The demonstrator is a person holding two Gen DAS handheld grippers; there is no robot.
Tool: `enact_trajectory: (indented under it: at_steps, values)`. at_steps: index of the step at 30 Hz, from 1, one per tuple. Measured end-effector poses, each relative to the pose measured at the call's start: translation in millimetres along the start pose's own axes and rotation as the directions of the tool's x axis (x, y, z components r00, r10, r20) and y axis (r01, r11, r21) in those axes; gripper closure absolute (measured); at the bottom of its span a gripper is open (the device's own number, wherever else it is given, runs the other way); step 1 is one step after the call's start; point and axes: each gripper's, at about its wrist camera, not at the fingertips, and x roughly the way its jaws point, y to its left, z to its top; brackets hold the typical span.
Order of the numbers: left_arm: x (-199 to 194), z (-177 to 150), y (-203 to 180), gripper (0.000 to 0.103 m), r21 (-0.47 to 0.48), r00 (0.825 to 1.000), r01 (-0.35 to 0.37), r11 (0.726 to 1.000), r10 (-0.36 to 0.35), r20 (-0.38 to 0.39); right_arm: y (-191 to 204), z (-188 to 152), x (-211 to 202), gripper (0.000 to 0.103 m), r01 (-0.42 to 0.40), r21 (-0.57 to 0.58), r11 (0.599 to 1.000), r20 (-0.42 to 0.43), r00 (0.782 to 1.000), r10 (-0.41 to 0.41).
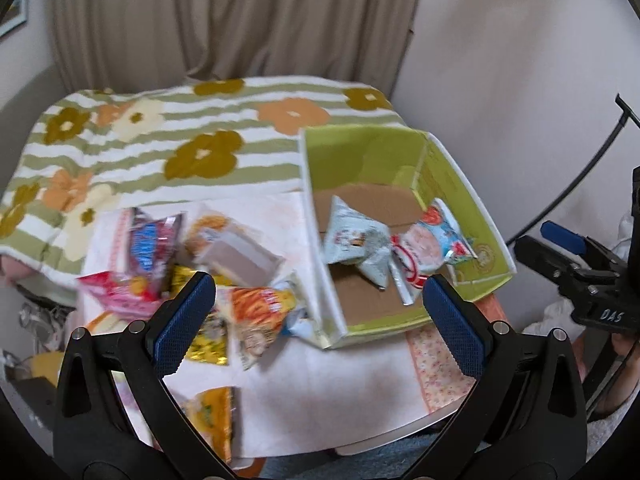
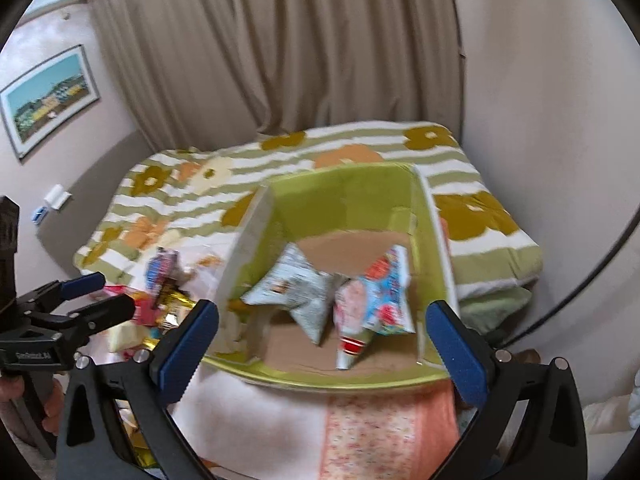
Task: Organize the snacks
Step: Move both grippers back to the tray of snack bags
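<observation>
Lying inside the green box point(image 1: 460, 184) are two snack bags: a pale blue bag point(image 1: 356, 246) and, touching it on the right, a pink and blue bag point(image 1: 430, 240). Both are seen on the brown cardboard floor of the box, and they are seen again in the right wrist view, the pale blue bag point(image 2: 298, 292) beside the pink and blue bag point(image 2: 376, 300) in the green box point(image 2: 344, 188).

Just left of the box, a pile of other snacks is spread on the counter point(image 1: 320, 396). An orange bag point(image 1: 260, 312) is leaning near the box wall. A red and blue bag point(image 1: 150, 246), a pink pack point(image 1: 116, 294), a yellow bag point(image 1: 208, 336) and a small grey carton point(image 1: 240, 266) are heaped close together. Another orange pack point(image 1: 212, 424) is lying apart, nearer the camera.

The left gripper point(image 1: 320, 312) is held above the counter with its jaws spread wide, and nothing is held. The right gripper point(image 2: 322, 344) is held over the near edge of the box with its jaws spread wide too, and nothing is held.

Behind the counter, a bed with a flowered blanket point(image 1: 200, 132) is seen, and a beige curtain point(image 1: 240, 16) is hung behind it. A framed picture point(image 2: 48, 98) is hung on the wall.
</observation>
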Motion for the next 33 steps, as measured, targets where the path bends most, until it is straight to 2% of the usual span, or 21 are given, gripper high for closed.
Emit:
enact_trajectory:
  at_steps: [9, 13, 17, 23, 26, 33]
  values:
    - [-43, -22, 62, 0.0, -0.066, 0.991, -0.119, 0.991, 0.123, 0.052, 58, 9, 2, 0.0, -0.142, -0.092, 0.986, 0.033, 0.989, 0.145]
    - [-53, -32, 102, 0.0, -0.101, 0.988, -0.145, 0.984, 0.15, 0.045, 88, 10, 16, 0.0, -0.166, -0.135, 0.977, 0.006, 0.986, 0.168]
    - [-51, -42, 147, 0.0, -0.106, 0.985, -0.169, 0.98, 0.172, 0.016, 122, 7, 35, 0.0, -0.151, -0.145, 0.978, -0.01, 0.988, 0.151]
    - [-30, -52, 209, 0.0, -0.117, 0.992, -0.108, 0.987, 0.1, -0.071, 171, -1, 76, 0.0, -0.187, -0.111, 0.976, -0.086, 0.98, 0.178]
    - [-11, -55, 232, 0.0, -0.09, 0.993, -0.053, 0.995, 0.043, -0.111, 191, -8, 108, 0.0, -0.233, -0.075, 0.97, -0.14, 0.965, 0.221]
    - [50, -68, 263, 0.0, -0.014, 0.969, 0.07, 0.997, -0.071, -0.238, 223, -27, 176, 0.0, -0.289, -0.007, 0.957, -0.222, 0.934, 0.28]
